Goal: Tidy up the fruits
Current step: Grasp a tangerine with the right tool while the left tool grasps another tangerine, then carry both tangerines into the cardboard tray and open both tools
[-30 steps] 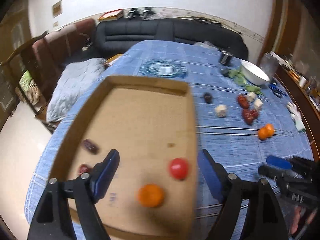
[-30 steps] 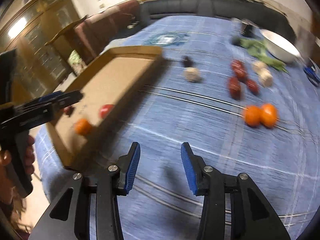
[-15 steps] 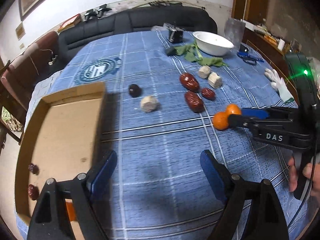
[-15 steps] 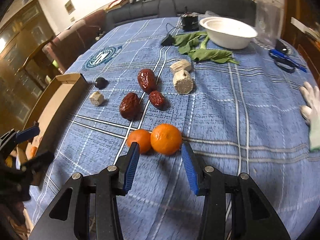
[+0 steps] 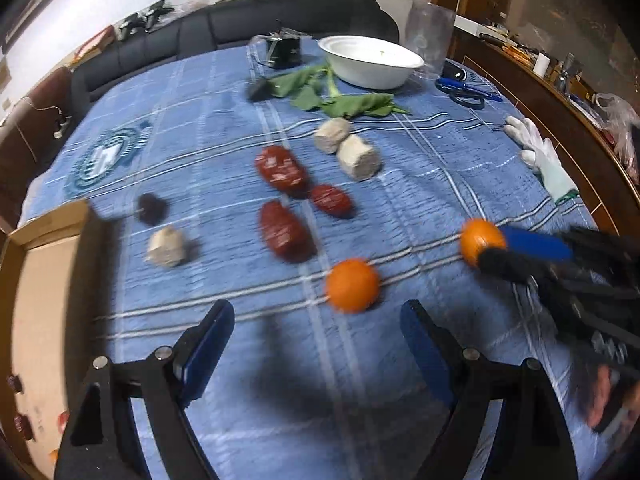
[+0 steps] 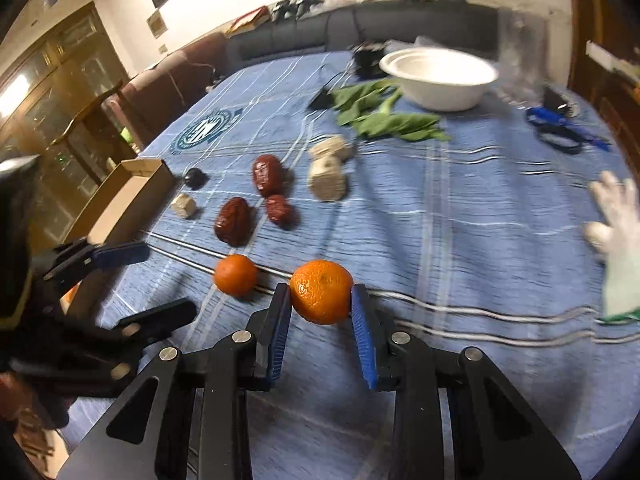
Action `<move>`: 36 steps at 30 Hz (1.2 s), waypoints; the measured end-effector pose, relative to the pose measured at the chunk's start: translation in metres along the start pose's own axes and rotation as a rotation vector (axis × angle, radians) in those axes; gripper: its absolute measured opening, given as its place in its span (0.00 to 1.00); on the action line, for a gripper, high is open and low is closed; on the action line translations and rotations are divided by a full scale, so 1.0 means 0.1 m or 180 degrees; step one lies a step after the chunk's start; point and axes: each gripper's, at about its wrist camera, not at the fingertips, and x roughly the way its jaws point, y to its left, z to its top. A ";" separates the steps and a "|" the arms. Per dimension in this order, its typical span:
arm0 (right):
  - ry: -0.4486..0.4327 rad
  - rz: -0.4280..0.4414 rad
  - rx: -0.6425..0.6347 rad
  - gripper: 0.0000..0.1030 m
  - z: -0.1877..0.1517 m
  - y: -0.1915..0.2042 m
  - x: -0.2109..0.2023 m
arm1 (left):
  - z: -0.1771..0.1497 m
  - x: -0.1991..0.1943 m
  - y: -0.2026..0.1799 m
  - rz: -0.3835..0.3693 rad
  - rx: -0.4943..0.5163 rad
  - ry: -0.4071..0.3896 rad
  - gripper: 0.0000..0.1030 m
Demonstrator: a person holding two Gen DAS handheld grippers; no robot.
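Note:
My right gripper (image 6: 321,300) is shut on an orange (image 6: 321,297), also seen in the left wrist view (image 5: 480,241). A second orange (image 5: 352,285) lies on the blue cloth just ahead of my open, empty left gripper (image 5: 316,324); it also shows in the right wrist view (image 6: 235,274). Three red dates (image 5: 285,231) (image 5: 282,170) (image 5: 331,200), a dark fruit (image 5: 151,208) and pale chunks (image 5: 166,246) (image 5: 358,157) lie farther out. The cardboard tray (image 5: 44,224) sits at the left with small fruits in its near corner.
A white bowl (image 5: 370,61), green leaves (image 5: 340,100), a dark device (image 5: 284,50), blue scissors (image 5: 466,90) and a white glove (image 5: 542,158) lie at the table's far and right side. A black sofa stands behind the table.
My right gripper closed on the right-hand orange. My left gripper swung from over the tray to the right, toward the other orange.

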 end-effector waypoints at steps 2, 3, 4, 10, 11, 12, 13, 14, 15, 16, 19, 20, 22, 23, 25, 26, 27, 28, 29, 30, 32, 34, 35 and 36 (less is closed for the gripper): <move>-0.0016 -0.0044 0.0019 0.29 -0.08 -0.07 -0.08 | 0.05 0.09 -0.04 -0.0063 -0.0038 0.0012 0.65; -0.0014 -0.0064 0.0026 0.29 -0.10 -0.09 -0.10 | 0.07 0.15 -0.05 -0.0126 -0.0066 0.0043 0.44; -0.0016 -0.0098 0.0029 0.29 -0.14 -0.11 -0.12 | 0.07 0.20 -0.04 -0.0210 -0.0106 0.0092 0.34; -0.0031 -0.0120 0.0141 0.30 -0.25 -0.14 -0.18 | -0.02 0.05 0.08 -0.0305 -0.0232 -0.0046 0.30; -0.0042 -0.0124 0.0154 0.30 -0.26 -0.12 -0.20 | -0.05 0.01 0.09 -0.0293 -0.0221 -0.0071 0.30; -0.0053 -0.0132 0.0153 0.30 -0.26 -0.10 -0.21 | -0.08 -0.05 0.12 -0.0284 -0.0204 -0.0099 0.30; -0.0066 -0.0145 0.0143 0.30 -0.26 -0.06 -0.22 | -0.11 -0.11 0.14 -0.0290 -0.0200 -0.0119 0.30; -0.0075 -0.0164 0.0131 0.30 -0.26 -0.02 -0.24 | -0.15 -0.18 0.18 -0.0304 -0.0215 -0.0141 0.30; -0.0082 -0.0178 0.0120 0.30 -0.27 0.01 -0.26 | -0.19 -0.24 0.23 -0.0321 -0.0233 -0.0161 0.30; -0.0091 -0.0186 0.0105 0.30 -0.27 0.06 -0.28 | -0.23 -0.32 0.27 -0.0337 -0.0255 -0.0186 0.30; -0.0110 -0.0216 0.0053 0.30 -0.29 0.23 -0.33 | -0.34 -0.51 0.42 -0.0361 -0.0313 -0.0283 0.30; -0.0116 -0.0234 0.0026 0.30 -0.30 0.29 -0.35 | -0.35 -0.56 0.48 -0.0357 -0.0324 -0.0311 0.30; -0.0123 -0.0267 -0.0041 0.30 -0.34 0.43 -0.38 | -0.42 -0.67 0.58 -0.0330 -0.0338 -0.0353 0.30; -0.0127 -0.0281 -0.0068 0.30 -0.36 0.51 -0.39 | -0.45 -0.71 0.64 -0.0322 -0.0351 -0.0367 0.30; -0.0140 -0.0284 -0.0080 0.30 -0.39 0.63 -0.39 | -0.51 -0.79 0.76 -0.0320 -0.0385 -0.0382 0.30; -0.0138 -0.0270 -0.0072 0.30 -0.40 0.69 -0.39 | -0.54 -0.83 0.81 -0.0313 -0.0402 -0.0396 0.30; -0.0132 -0.0254 -0.0065 0.30 -0.41 0.77 -0.38 | -0.57 -0.87 0.87 -0.0318 -0.0418 -0.0414 0.30; -0.0132 -0.0249 -0.0067 0.30 -0.41 0.83 -0.37 | -0.59 -0.90 0.94 -0.0318 -0.0435 -0.0429 0.30; -0.0133 -0.0243 -0.0073 0.30 -0.41 0.90 -0.35 | -0.63 -0.94 1.01 -0.0315 -0.0452 -0.0447 0.30; -0.0131 -0.0229 -0.0075 0.30 -0.40 0.96 -0.34 | -0.65 -0.97 1.08 -0.0317 -0.0467 -0.0459 0.30; -0.0130 -0.0190 -0.0098 0.30 -0.37 1.13 -0.30 | -0.69 -1.03 1.23 -0.0296 -0.0522 -0.0482 0.30; -0.0136 -0.0174 -0.0139 0.30 -0.33 1.28 -0.27 | -0.73 -1.08 1.38 -0.0294 -0.0586 -0.0507 0.30; -0.0138 -0.0150 -0.0161 0.30 -0.30 1.36 -0.24 | -0.75 -1.11 1.47 -0.0277 -0.0615 -0.0527 0.30; -0.0140 -0.0121 -0.0193 0.30 -0.26 1.46 -0.21 | -0.77 -1.13 1.55 -0.0256 -0.0640 -0.0542 0.30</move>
